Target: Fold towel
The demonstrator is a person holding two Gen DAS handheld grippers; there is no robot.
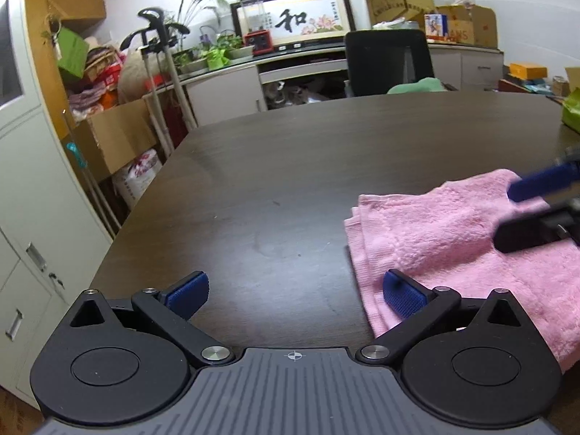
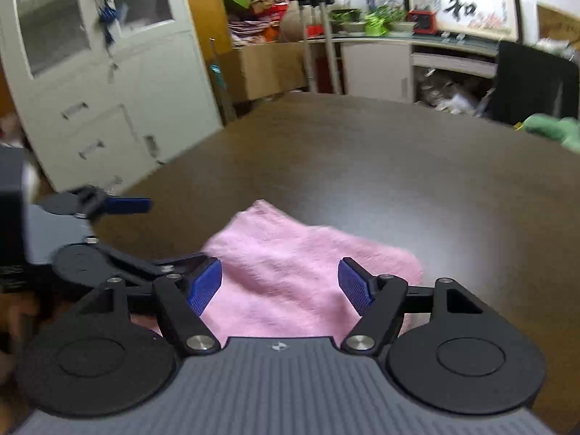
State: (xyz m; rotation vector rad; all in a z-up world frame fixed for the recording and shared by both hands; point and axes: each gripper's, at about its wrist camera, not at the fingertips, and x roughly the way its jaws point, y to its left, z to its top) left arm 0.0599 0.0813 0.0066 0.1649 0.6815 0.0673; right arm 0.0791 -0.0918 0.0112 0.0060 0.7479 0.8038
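Observation:
A pink towel [image 1: 453,246] lies folded in several layers on the dark table [image 1: 290,163], to the right in the left wrist view. My left gripper [image 1: 295,293] is wide open with only bare table between its pads; its right fingertip [image 1: 402,293] stands over the towel's left edge. My right gripper [image 2: 280,286] is open above the towel [image 2: 290,253], and its blue pads are not pressing on the cloth. Each gripper also shows in the other's view: the right gripper [image 1: 522,214] over the towel's far right, the left gripper [image 2: 163,233] at the towel's left side.
A black office chair [image 1: 388,61] and a green cloth [image 1: 417,85] stand at the table's far edge. A green bag [image 1: 572,112] lies at the far right. White cabinets [image 1: 36,181] and cardboard boxes [image 1: 116,137] line the left wall beyond the table's rounded edge.

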